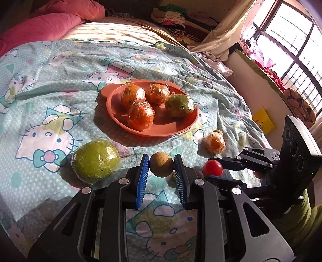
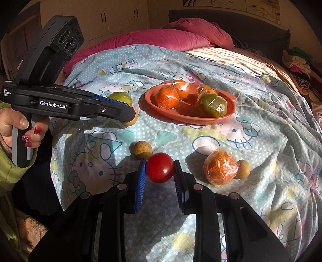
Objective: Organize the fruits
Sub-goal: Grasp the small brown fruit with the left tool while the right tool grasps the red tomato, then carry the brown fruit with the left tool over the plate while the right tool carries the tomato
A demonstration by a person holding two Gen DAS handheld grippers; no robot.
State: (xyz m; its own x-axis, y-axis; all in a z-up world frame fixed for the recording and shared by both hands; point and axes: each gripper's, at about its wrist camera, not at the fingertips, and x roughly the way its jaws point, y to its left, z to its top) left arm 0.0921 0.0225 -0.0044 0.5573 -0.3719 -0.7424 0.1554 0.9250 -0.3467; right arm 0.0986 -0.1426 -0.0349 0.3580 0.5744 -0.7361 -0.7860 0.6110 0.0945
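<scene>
An orange plate point(image 1: 120, 100) on the bedspread holds three wrapped oranges point(image 1: 140, 115) and one wrapped green fruit point(image 1: 180, 105); it also shows in the right wrist view point(image 2: 193, 119). My left gripper point(image 1: 161, 167) is shut on a small brown round fruit point(image 1: 161, 164), held above the bedspread in front of the plate. My right gripper point(image 2: 160, 171) is shut on a red tomato point(image 2: 160, 170), seen too in the left wrist view point(image 1: 212, 168). A wrapped green fruit point(image 1: 95, 160), a wrapped orange point(image 2: 220, 168) and two more brown fruits point(image 2: 142, 150) point(image 2: 244, 166) lie loose on the bedspread.
A pink duvet point(image 2: 161, 39) lies at the head of the bed. Piled clothes point(image 1: 173, 15) sit at the far side. A yellow box point(image 1: 263, 121) lies on the floor by the window wall. The bedspread point(image 1: 50, 90) is wrinkled to the right of the plate.
</scene>
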